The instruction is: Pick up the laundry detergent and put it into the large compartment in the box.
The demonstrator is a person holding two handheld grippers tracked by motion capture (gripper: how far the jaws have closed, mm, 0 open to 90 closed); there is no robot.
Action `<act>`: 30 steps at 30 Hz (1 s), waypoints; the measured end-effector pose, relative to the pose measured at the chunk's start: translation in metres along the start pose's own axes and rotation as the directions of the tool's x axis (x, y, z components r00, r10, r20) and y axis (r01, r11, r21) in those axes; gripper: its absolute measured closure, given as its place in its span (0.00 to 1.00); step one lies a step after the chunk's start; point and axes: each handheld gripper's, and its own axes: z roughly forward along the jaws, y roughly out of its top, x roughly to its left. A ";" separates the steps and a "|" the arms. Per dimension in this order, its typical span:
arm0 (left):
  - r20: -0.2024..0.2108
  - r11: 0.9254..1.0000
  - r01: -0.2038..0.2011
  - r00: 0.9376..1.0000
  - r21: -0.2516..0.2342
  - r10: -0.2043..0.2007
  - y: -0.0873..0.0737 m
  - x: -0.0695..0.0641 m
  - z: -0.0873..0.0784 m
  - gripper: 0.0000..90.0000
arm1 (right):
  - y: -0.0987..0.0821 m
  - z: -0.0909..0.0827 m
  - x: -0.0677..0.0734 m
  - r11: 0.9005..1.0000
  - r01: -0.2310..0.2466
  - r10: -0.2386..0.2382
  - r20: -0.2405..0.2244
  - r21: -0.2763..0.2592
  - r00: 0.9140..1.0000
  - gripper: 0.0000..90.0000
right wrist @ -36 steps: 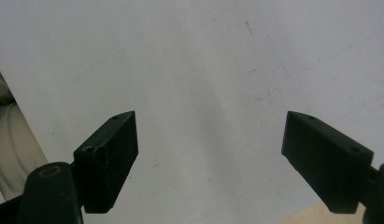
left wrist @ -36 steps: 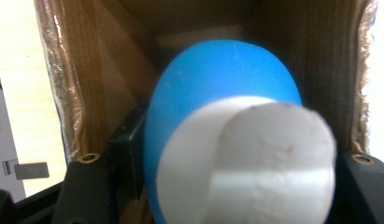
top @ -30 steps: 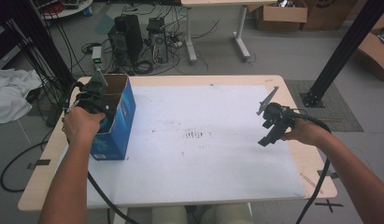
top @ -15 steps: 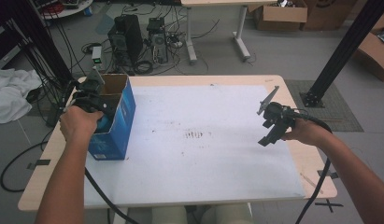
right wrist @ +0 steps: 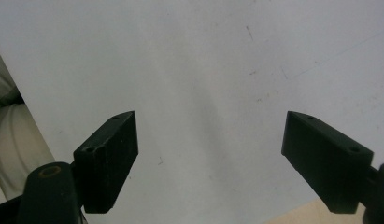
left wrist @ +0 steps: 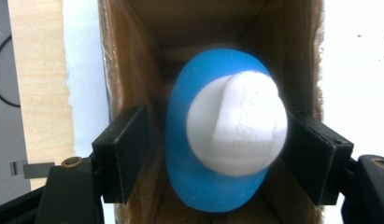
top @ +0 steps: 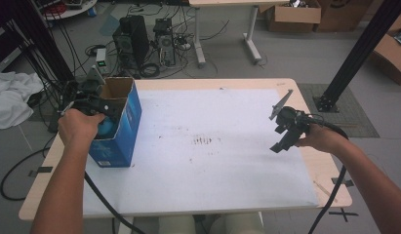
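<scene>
- The box (top: 115, 124) is the landmark: a blue carton with its top open, standing at the left edge of the table (top: 212, 195), on the white sheet (top: 212, 165).
- The left gripper (top: 93, 100) hangs right over the box's open mouth, pointing down into it.
- In the left gripper view a blue and white toy (left wrist: 227, 140) sits between the two black jaws, inside the box's brown cardboard walls (left wrist: 133, 56).
- The left jaws have just been opening; they stand about half apart. The left pad is clear of the toy with a gap showing. The right pad lies just beside the toy's white part; whether it touches I cannot tell. The toy looks blurred.
- In the high view a patch of the toy's blue shows at the box mouth, under the hand.
- The right gripper (top: 286, 129) is well apart from the box, over the right side of the table, held above the white sheet.
- Its jaws stand wide apart with nothing between them, just bare sheet (right wrist: 203, 70) below.
</scene>
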 end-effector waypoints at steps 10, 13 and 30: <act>0.006 1.000 -0.007 1.000 -0.030 0.007 0.000 0.000 -0.017 0.25 | -0.001 -0.004 0.003 1.000 0.003 -0.003 0.008 -0.006 1.000 0.21; 0.008 0.999 -0.004 1.000 -0.045 0.005 0.000 -0.001 -0.022 0.24 | -0.001 -0.005 0.004 1.000 0.004 -0.004 0.010 -0.006 1.000 0.21; 0.019 0.988 -0.108 0.994 -0.107 0.111 0.005 -0.026 -0.060 0.21 | -0.002 -0.010 0.009 1.000 0.007 -0.007 0.019 -0.011 1.000 0.21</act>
